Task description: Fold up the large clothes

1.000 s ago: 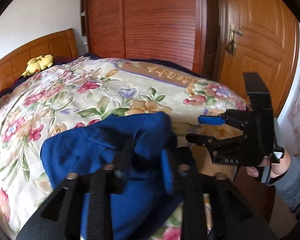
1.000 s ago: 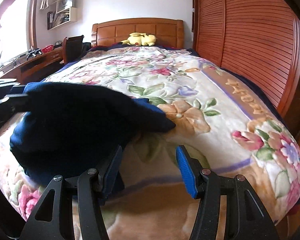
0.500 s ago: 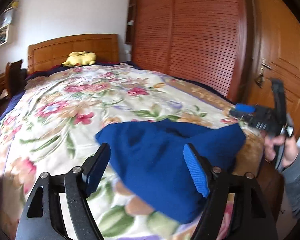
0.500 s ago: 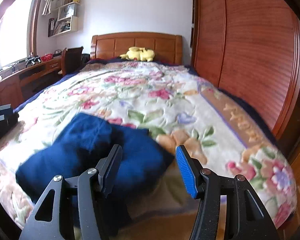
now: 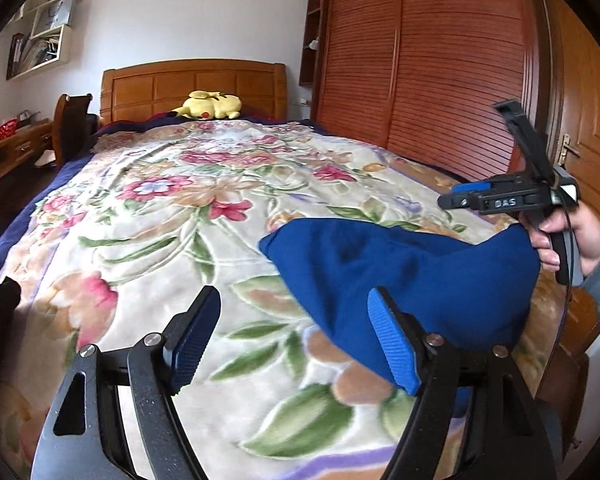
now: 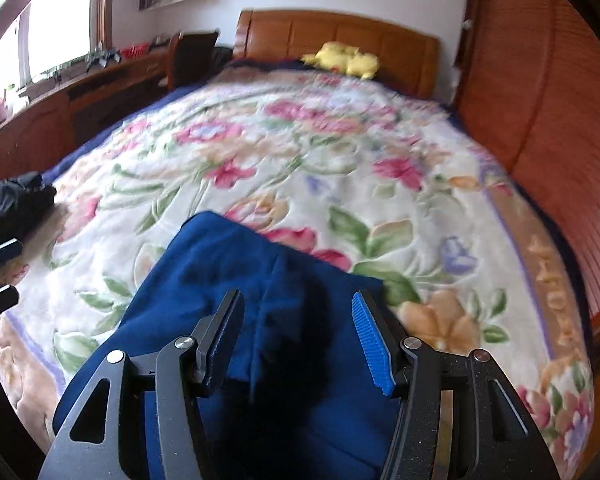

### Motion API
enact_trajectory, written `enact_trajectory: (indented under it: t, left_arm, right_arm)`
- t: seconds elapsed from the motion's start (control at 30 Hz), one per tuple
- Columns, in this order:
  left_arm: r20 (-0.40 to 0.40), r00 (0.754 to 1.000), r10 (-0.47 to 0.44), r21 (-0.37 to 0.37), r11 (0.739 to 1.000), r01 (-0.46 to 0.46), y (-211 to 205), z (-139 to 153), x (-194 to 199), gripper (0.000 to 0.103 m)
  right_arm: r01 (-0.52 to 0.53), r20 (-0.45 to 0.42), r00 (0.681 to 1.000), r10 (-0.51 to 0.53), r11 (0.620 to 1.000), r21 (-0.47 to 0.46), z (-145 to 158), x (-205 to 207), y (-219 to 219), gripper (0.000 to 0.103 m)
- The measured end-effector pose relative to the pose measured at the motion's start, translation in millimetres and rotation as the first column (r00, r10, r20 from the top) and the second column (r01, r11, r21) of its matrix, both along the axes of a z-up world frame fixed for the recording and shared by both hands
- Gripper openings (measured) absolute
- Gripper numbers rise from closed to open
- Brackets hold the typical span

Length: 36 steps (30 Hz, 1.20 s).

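You have one blue garment [image 5: 404, 276] to deal with, lying folded in a thick bundle on the flowered bedspread [image 5: 172, 208] near the foot of the bed, in the lower right of the left wrist view and the lower middle of the right wrist view.

Your left gripper [image 5: 296, 336] fills the bottom of its own view with its two blue-padded fingers [image 5: 392, 344] spread wide apart and holding nothing; the right-hand finger overlaps the edge of the garment in the picture, though you cannot tell whether it touches. Your right gripper [image 6: 298, 340] sits over the garment, its two fingers apart as well, with blue cloth showing between them and nothing pinched. In the left wrist view that same gripper appears at the right edge, held in your right hand [image 5: 572, 236] just above the garment's far end.

Elsewhere you can count one yellow plush toy [image 5: 210, 106] against the wooden headboard [image 5: 192, 88] at upper centre, one dark heap of clothing [image 6: 12, 204] at the left edge of the bed, and one wardrobe [image 5: 432, 60] with slatted doors along the right side.
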<state>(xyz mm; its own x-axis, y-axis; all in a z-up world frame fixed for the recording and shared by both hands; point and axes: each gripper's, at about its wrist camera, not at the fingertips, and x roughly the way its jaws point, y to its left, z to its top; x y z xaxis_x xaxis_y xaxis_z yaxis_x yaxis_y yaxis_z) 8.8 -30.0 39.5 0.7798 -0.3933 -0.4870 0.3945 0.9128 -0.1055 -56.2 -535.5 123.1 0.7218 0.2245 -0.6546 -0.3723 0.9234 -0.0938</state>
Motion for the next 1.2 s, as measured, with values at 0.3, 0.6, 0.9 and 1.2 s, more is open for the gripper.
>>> enact_trajectory:
  t: [0.3, 0.6, 0.9, 1.2]
  left_arm:
    - [-0.028, 0.999, -0.02, 0.003, 1.0, 0.02, 6, -14, 6, 0.077]
    - [-0.041, 0.998, -0.045, 0.011, 0.999, 0.045, -2, -20, 7, 0.077]
    - [-0.056, 0.996, -0.067, 0.02, 0.998, 0.068, -10, -25, 5, 0.077]
    - [-0.047, 0.993, -0.109, 0.019, 0.994, 0.11, -23, -20, -2, 0.077]
  right_arm:
    - [-0.025, -0.303, 0.953, 0.007, 0.998, -0.058, -63, 65, 12, 0.058]
    - [-0.127, -0.309, 0.943, 0.123, 0.992, 0.008, -61, 65, 10, 0.017]
    - [-0.07, -0.014, 0.997, 0.07, 0.997, -0.016, 27, 7, -19, 0.007]
    - [0.147, -0.102, 0.981, -0.164, 0.976, -0.158, -41, 2, -80, 0.006]
